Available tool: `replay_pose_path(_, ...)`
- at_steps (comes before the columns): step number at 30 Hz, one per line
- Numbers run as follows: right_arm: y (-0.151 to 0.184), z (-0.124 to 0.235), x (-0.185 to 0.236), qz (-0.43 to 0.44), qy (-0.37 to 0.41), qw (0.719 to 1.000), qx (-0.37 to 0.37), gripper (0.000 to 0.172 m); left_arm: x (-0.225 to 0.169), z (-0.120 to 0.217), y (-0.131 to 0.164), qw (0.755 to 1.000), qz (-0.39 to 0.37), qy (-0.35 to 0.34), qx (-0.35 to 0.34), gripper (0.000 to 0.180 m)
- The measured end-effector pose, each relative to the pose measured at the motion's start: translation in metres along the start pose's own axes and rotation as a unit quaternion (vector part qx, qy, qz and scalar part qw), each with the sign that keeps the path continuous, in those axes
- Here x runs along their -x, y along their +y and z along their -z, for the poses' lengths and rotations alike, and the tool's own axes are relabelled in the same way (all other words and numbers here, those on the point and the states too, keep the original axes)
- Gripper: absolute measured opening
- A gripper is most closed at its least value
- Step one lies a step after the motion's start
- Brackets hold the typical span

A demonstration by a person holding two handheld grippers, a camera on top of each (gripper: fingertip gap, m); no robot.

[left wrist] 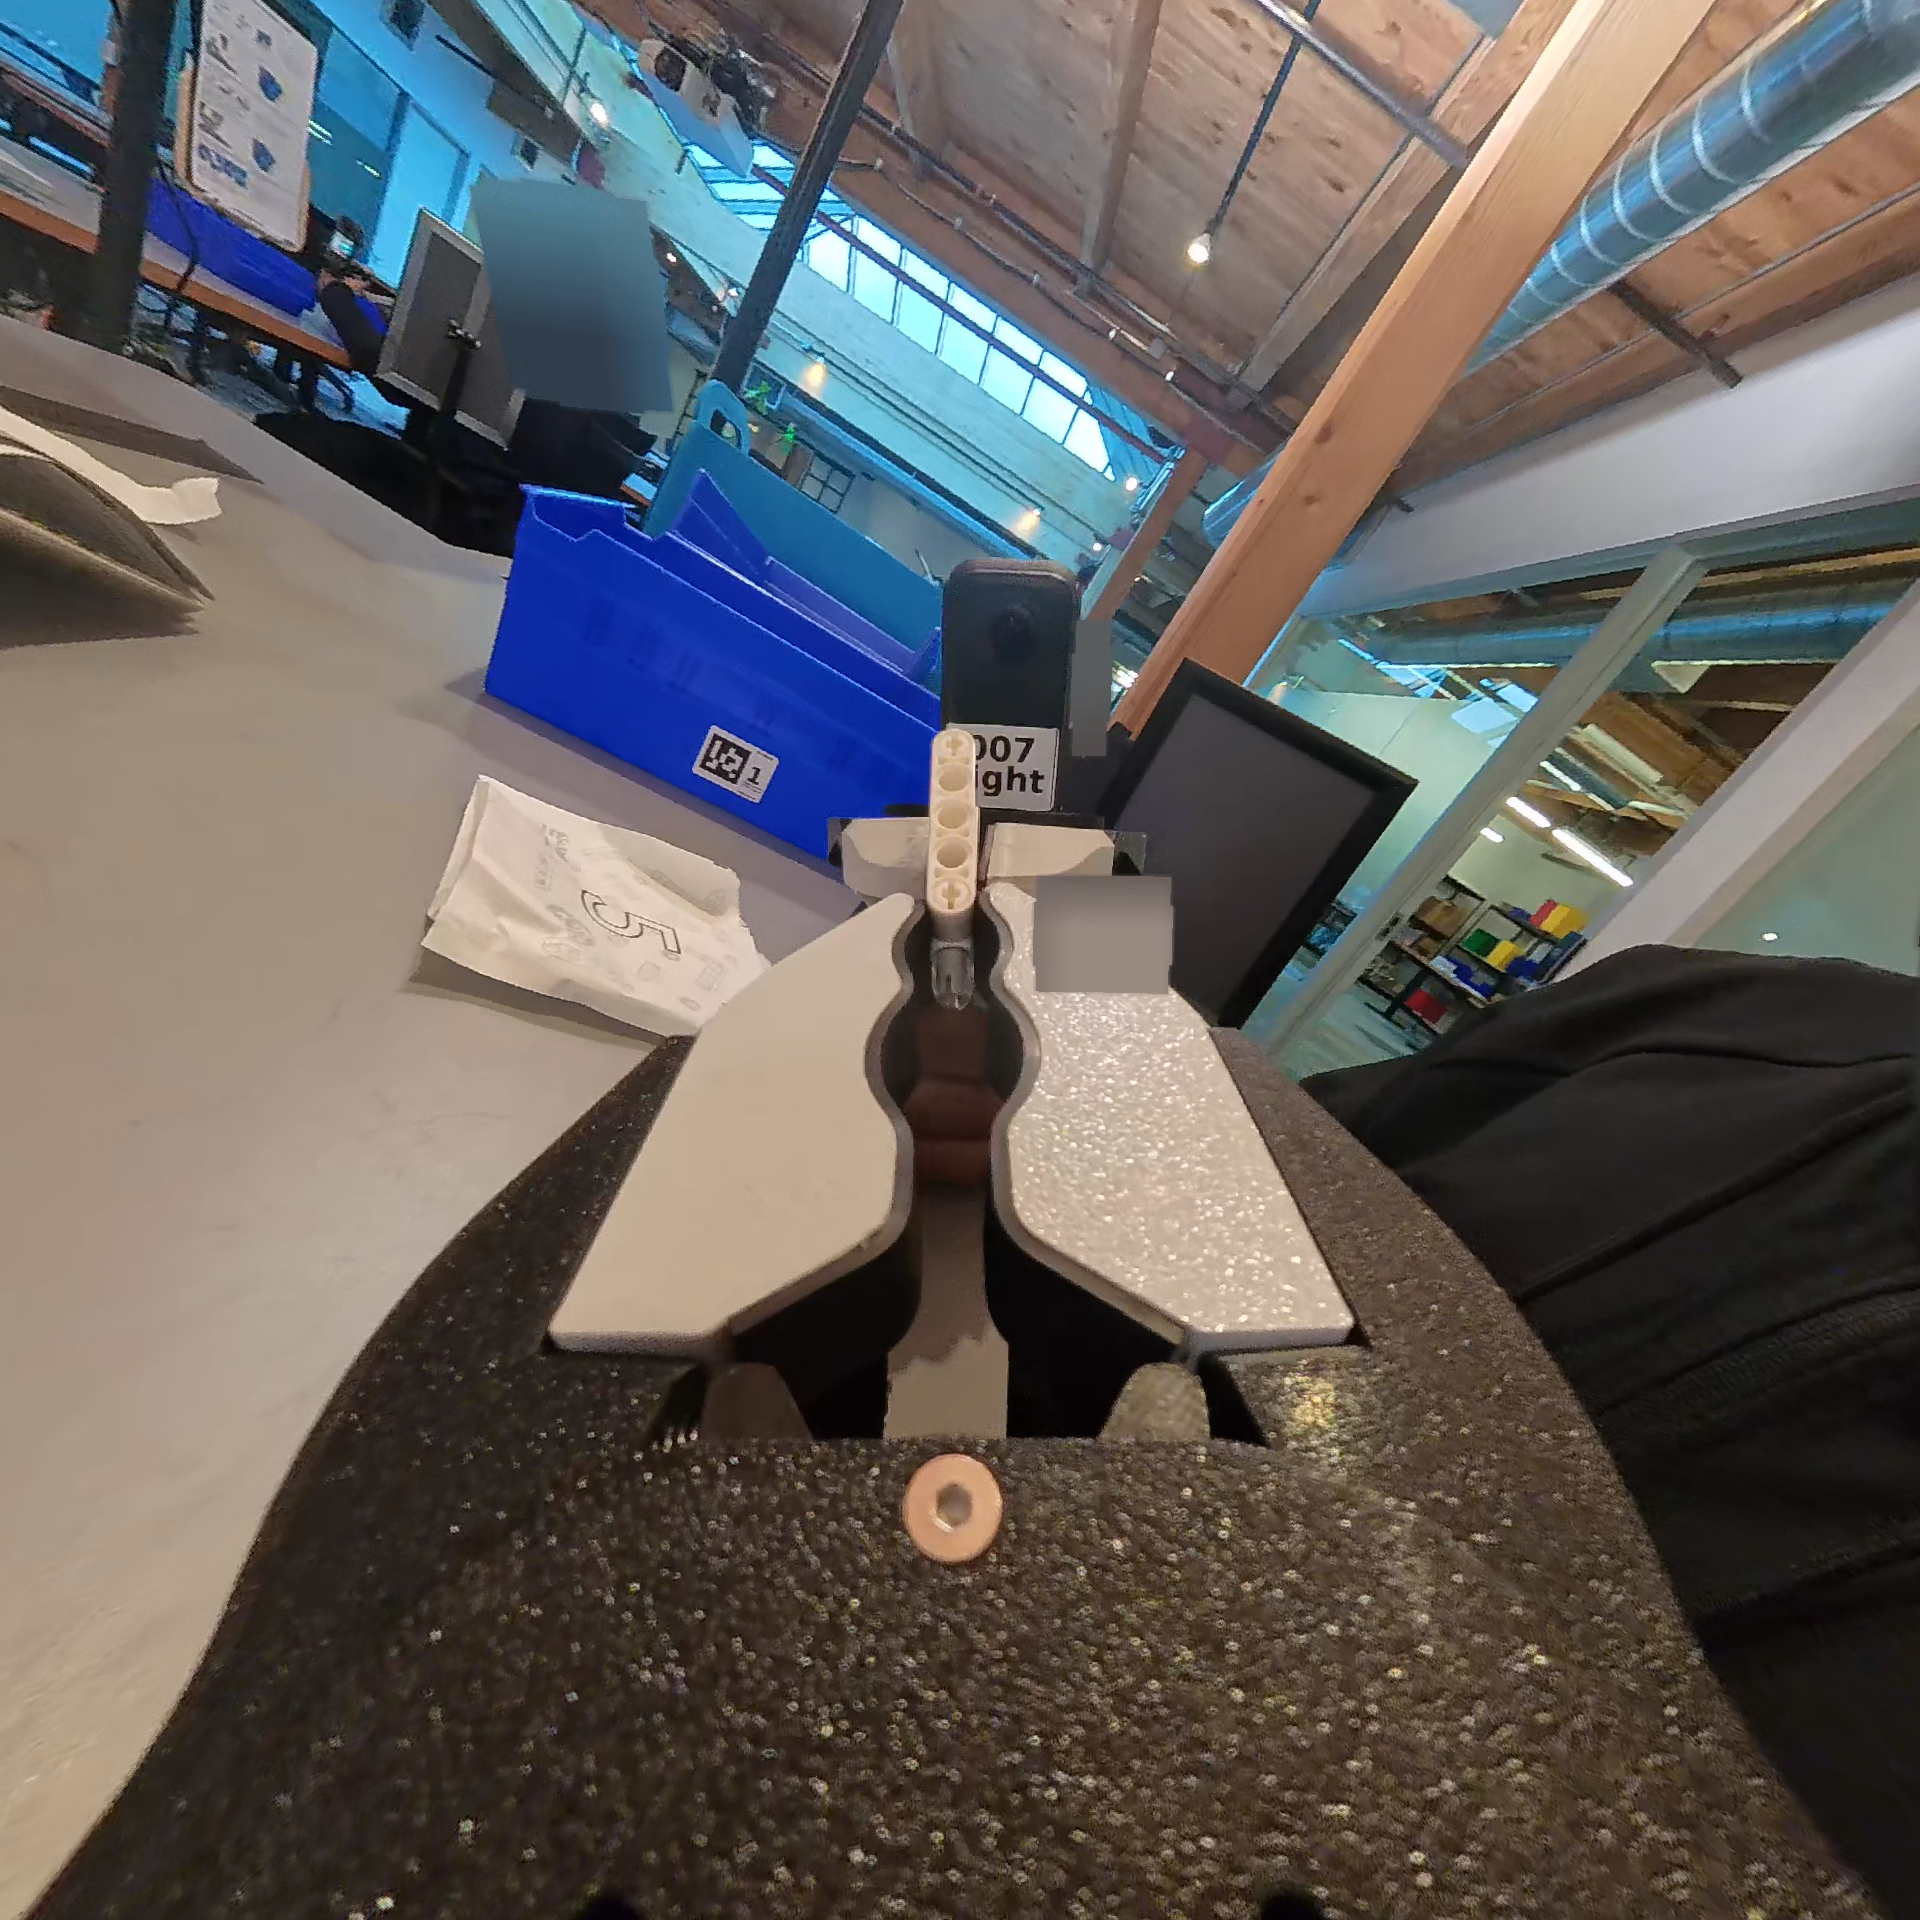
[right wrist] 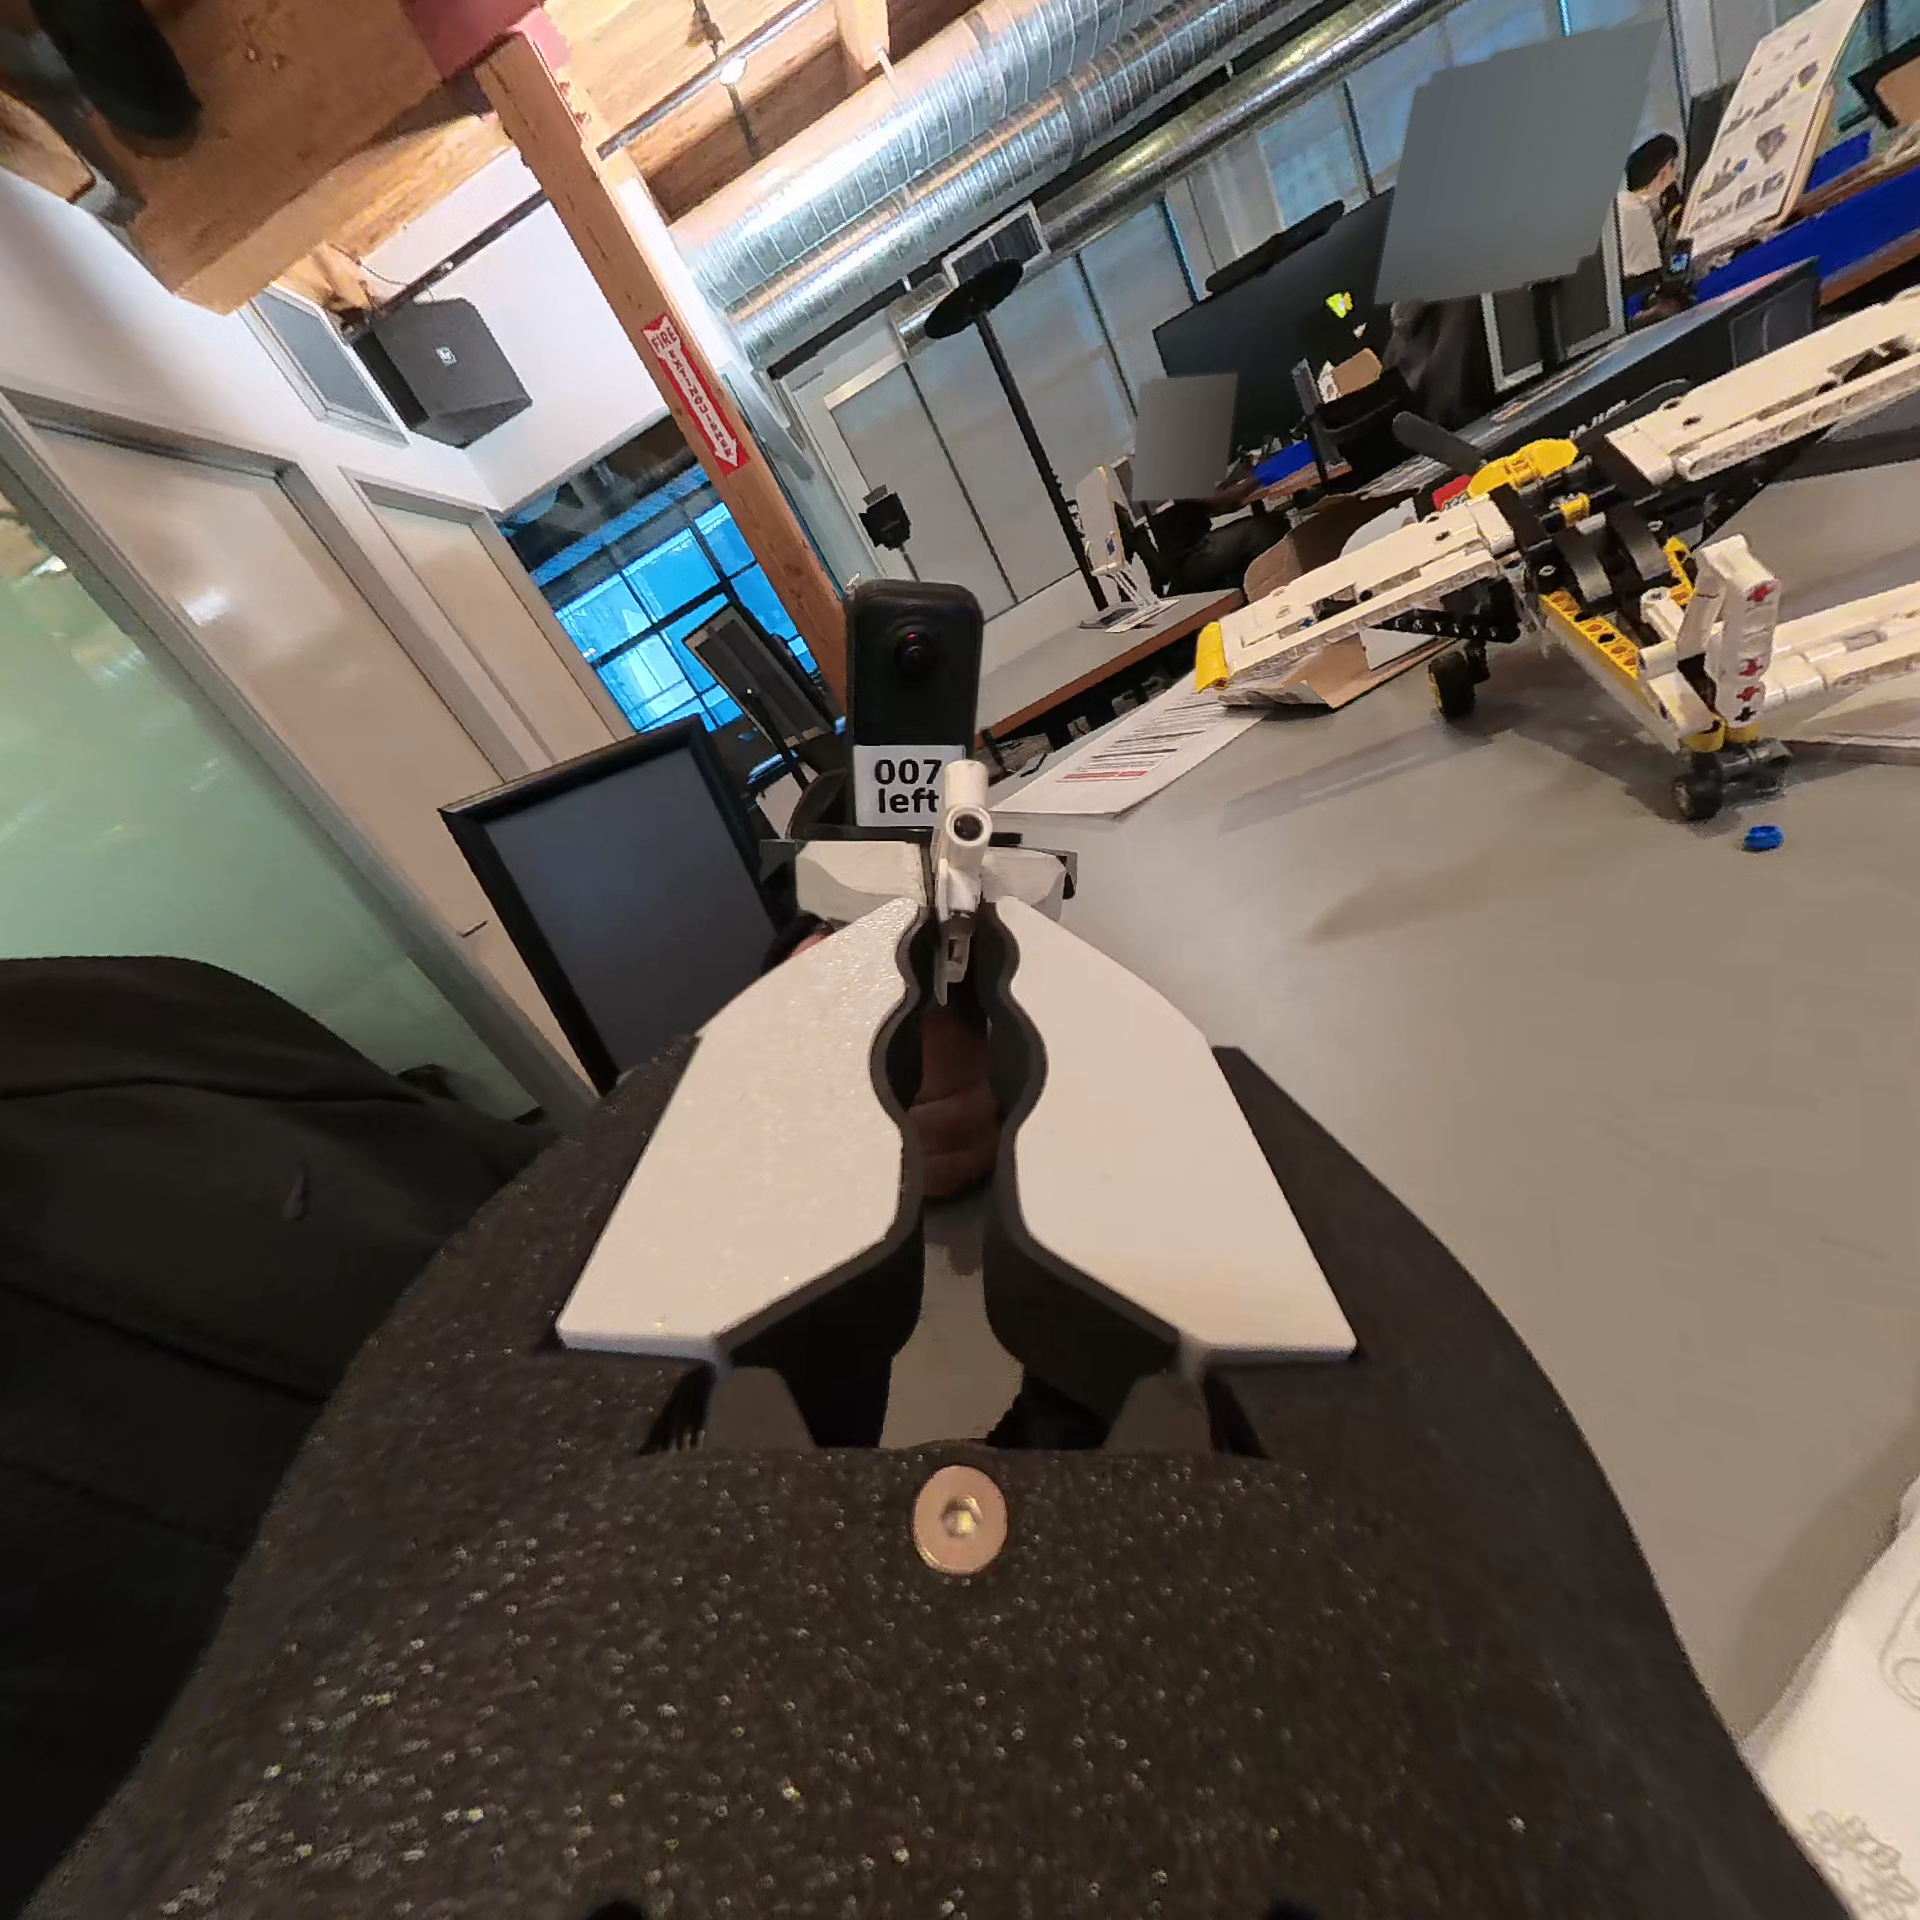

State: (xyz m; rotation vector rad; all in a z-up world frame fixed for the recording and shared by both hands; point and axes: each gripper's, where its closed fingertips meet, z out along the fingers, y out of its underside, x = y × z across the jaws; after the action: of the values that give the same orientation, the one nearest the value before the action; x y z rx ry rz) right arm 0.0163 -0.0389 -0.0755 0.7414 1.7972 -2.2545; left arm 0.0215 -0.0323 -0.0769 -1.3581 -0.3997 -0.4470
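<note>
White beam (left wrist: 954, 821) with a row of holes stands upright, clamped at its lower end by the left gripper (left wrist: 951, 914), raised above the grey surface (left wrist: 260, 1039).
Facing it, the right gripper (right wrist: 958, 914) pinches a small white connector piece (right wrist: 961, 842). Behind lie a blue bin (left wrist: 644, 665), a crumpled printed sheet (left wrist: 582, 914) and a white-and-yellow brick model (right wrist: 1558, 561).

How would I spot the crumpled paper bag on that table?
Find the bright blue plastic bin on the grey table. Just in front of it lies the crumpled white paper bag, left of the left gripper. It alone is wrinkled, with outline drawings and one large numeral.
</note>
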Motion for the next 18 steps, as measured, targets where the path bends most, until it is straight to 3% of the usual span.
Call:
replay_pose_path(8, -0.0018, 0.0020, -0.0011, -0.053, -0.027, 0.998, -0.003, 0.006, 0.0010, -0.0013, 0.0012, 1.000, -0.019, -0.012, 0.010, 0.008)
replay_pose_path(18, -0.0037, 0.0019, -0.0045, -0.038, -0.009, 0.999, -0.009, 0.006, 0.0029, -0.0011, 0.0031, 1.000, 0.010, -0.005, 0.021, 0.008)
